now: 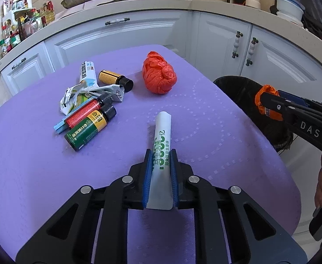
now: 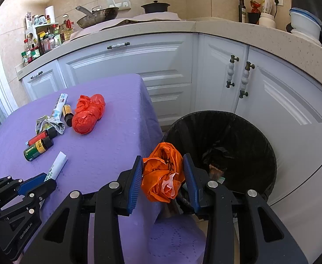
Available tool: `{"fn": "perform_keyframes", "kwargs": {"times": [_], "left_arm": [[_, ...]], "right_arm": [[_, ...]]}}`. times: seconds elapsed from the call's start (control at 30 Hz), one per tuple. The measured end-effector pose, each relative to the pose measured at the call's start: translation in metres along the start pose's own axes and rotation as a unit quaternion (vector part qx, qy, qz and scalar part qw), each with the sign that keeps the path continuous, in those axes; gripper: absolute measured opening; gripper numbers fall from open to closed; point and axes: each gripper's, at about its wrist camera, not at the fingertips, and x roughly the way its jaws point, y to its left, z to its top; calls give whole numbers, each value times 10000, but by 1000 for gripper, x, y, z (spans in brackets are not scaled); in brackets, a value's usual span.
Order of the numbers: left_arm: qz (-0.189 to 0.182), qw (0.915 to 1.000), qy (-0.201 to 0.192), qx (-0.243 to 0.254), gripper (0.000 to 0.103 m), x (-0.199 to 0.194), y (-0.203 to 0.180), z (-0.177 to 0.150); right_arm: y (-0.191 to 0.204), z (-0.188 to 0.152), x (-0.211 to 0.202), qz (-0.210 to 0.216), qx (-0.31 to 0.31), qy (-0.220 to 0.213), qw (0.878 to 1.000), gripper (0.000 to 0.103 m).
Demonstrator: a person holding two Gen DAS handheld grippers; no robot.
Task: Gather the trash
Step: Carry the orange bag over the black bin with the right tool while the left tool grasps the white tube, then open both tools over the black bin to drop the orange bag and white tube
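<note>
My left gripper [image 1: 160,154] is shut on a white sachet with green print [image 1: 162,140], held just above the purple table [image 1: 205,121]. It also shows in the right wrist view [image 2: 56,167]. My right gripper [image 2: 163,160] is shut on a crumpled orange plastic bag [image 2: 163,173], held off the table's right edge beside the black-lined trash bin [image 2: 224,140]. On the table lie a red plastic bag ball [image 1: 159,73], three small bottles [image 1: 90,123] and crumpled wrappers [image 1: 84,92].
White kitchen cabinets [image 2: 167,66] and a countertop with pans, jars and bowls stand behind the table. The bin [image 1: 249,101] stands on the floor right of the table, with some trash at its bottom.
</note>
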Motion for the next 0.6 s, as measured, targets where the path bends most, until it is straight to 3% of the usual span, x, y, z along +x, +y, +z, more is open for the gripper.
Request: {"fn": "perform_keyframes", "kwargs": {"times": [0.3,0.6], "left_arm": [[-91,9986,-481,-177,15,-21,-7,27],[-428,9958,-809,57,15,-13,-51,71]], "right_arm": [[-7,6,-7,-167,-21,-153,9997,38],[-42,18,-8,-598,98,-312,9977,38]]}}
